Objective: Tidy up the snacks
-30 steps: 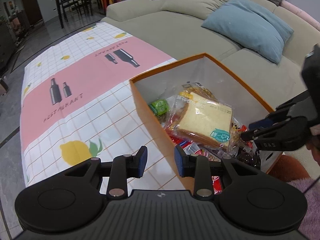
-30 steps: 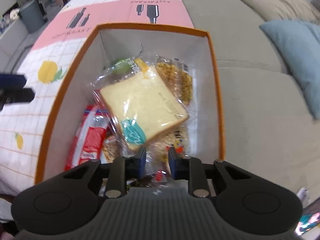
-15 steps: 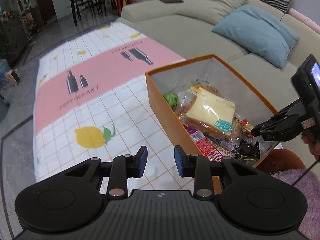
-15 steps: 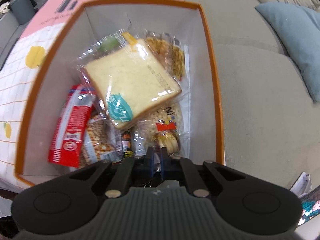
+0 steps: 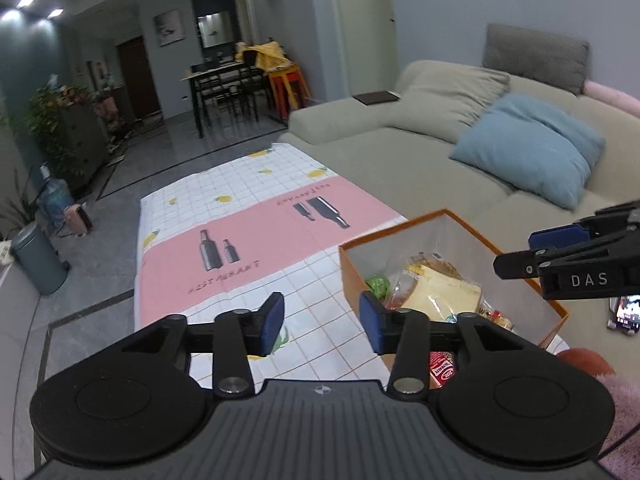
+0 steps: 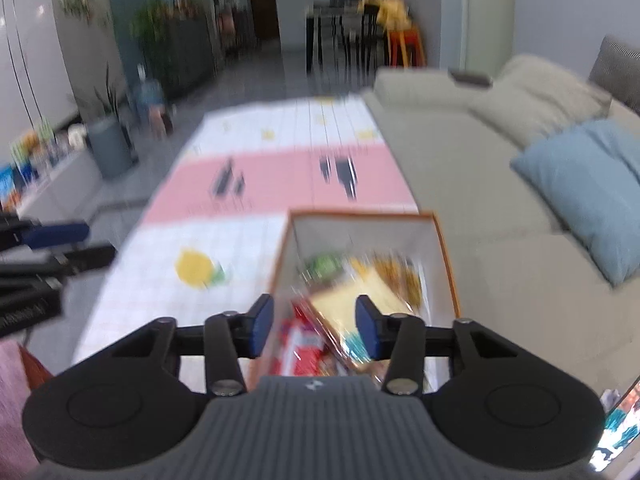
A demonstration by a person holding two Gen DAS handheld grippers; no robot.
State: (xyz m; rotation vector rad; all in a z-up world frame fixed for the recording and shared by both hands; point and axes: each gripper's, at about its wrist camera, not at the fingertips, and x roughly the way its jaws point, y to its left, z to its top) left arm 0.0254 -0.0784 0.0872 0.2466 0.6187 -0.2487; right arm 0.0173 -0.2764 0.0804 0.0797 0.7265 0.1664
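An orange box (image 5: pixel 452 216) with white inner walls stands on the table's near right corner. Inside lie a bagged slice of bread (image 5: pixel 440 292), a green packet (image 5: pixel 378 284) and a red packet (image 5: pixel 440 368). My left gripper (image 5: pixel 322 324) hovers above the box's left wall, jaws opening, nothing between them. My right gripper (image 5: pixel 536 252) hangs over the box's right side. In the blurred right wrist view, my right gripper (image 6: pixel 314 328) is above the box (image 6: pixel 360 214), jaws opening and empty, with the bread (image 6: pixel 360 300) below and my left gripper (image 6: pixel 60 244) at the left.
A pink and white checked tablecloth (image 5: pixel 240 240) covers the low table. A beige sofa (image 5: pixel 400 160) with a blue cushion (image 5: pixel 532 148) runs along the right. A lit phone (image 5: pixel 624 312) lies at the far right. A grey bin (image 5: pixel 36 256) stands on the floor at left.
Both grippers have risen and tipped up away from the box, so more of the room shows. The right jaws closed empty, then spread apart. The left jaws widened.
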